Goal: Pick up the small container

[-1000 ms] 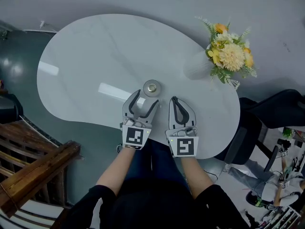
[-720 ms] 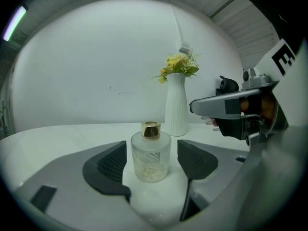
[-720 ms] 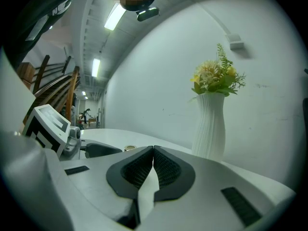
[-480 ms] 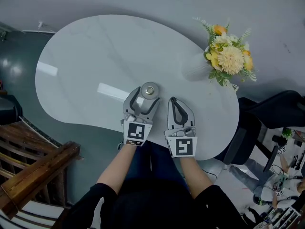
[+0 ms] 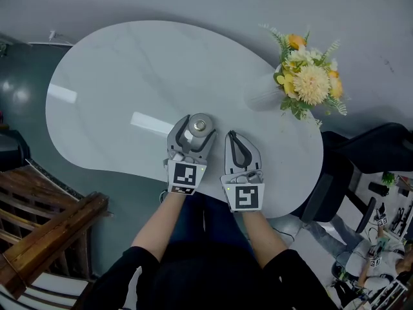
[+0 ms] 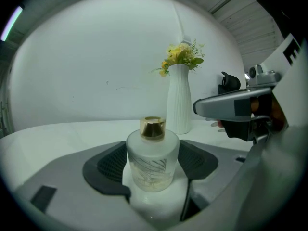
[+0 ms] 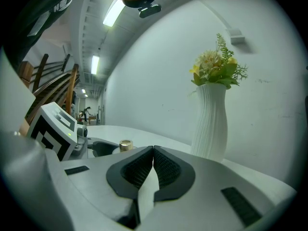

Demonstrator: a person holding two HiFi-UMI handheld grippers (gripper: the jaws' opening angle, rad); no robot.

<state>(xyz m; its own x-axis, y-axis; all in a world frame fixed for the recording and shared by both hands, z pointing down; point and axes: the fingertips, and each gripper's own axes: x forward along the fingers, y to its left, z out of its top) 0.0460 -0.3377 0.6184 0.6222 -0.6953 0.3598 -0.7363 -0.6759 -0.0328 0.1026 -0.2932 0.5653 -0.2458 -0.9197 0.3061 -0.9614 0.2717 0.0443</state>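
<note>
My left gripper [image 5: 193, 134], jaws just opened wide, is the nearer tool. The small bottle [image 6: 152, 160] stands upright on the table [image 5: 129, 76] squarely between its jaws, and neither pad seems to press it. My right gripper [image 5: 233, 138] sits beside it, clenched and empty.

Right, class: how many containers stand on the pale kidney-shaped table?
2. A small frosted glass bottle with a gold cap stands near the front edge of the table; a white ribbed vase of yellow flowers stands at its right end. None appears hidden.
</note>
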